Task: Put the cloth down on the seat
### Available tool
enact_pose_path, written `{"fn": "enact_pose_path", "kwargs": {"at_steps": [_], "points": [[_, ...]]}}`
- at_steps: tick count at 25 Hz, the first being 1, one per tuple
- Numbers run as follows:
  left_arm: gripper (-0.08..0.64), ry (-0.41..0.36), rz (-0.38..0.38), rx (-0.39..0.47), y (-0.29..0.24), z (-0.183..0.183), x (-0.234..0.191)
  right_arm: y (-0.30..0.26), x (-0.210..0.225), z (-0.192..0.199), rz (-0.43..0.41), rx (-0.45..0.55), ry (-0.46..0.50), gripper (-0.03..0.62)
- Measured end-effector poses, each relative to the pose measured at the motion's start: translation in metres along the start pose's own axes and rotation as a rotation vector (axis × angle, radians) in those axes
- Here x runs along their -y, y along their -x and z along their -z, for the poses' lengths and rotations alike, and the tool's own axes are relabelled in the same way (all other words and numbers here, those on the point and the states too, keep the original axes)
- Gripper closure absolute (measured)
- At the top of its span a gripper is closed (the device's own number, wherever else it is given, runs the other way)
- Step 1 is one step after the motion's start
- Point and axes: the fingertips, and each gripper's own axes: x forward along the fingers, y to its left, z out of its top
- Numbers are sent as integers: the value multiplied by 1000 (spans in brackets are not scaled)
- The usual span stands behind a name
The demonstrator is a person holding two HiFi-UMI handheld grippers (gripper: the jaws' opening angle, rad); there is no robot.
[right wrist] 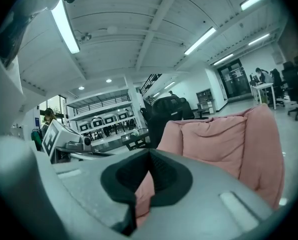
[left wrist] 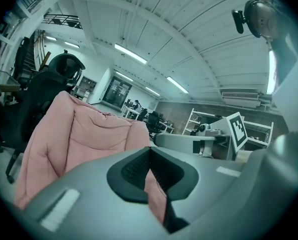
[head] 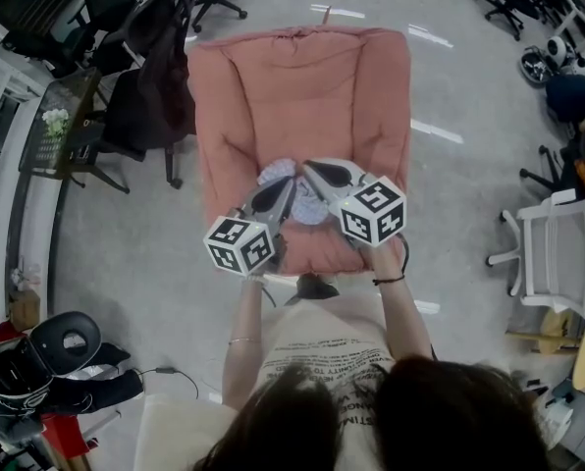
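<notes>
The pink padded seat (head: 302, 86) fills the middle of the head view. A pale bluish-white cloth (head: 310, 210) lies bunched on its cushion, partly hidden under both grippers. My left gripper (head: 283, 189) and right gripper (head: 317, 170) hover side by side just above the cloth, tips pointing toward the seat's back. In the left gripper view the left gripper (left wrist: 149, 151) is shut with nothing in it, and only the pink seat (left wrist: 89, 134) shows past the jaws. In the right gripper view the right gripper (right wrist: 149, 154) is likewise shut and empty before the seat (right wrist: 224, 139).
A black office chair draped with dark clothing (head: 150, 96) stands close to the seat's left side. A white chair (head: 553, 248) stands at the right. Dark bags and gear (head: 62, 361) sit on the floor at lower left. The person's torso (head: 322, 361) is right in front of the seat.
</notes>
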Motion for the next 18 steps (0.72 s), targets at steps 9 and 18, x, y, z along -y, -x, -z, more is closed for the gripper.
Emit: {"fn": "enact_pose_path", "kwargs": {"at_steps": [9, 18], "points": [[552, -8, 7, -10, -4, 1, 4, 5, 3, 0, -7, 15, 0, 591], [552, -25, 10, -7, -3, -4, 1, -2, -2, -1, -26, 13, 23, 591]]}}
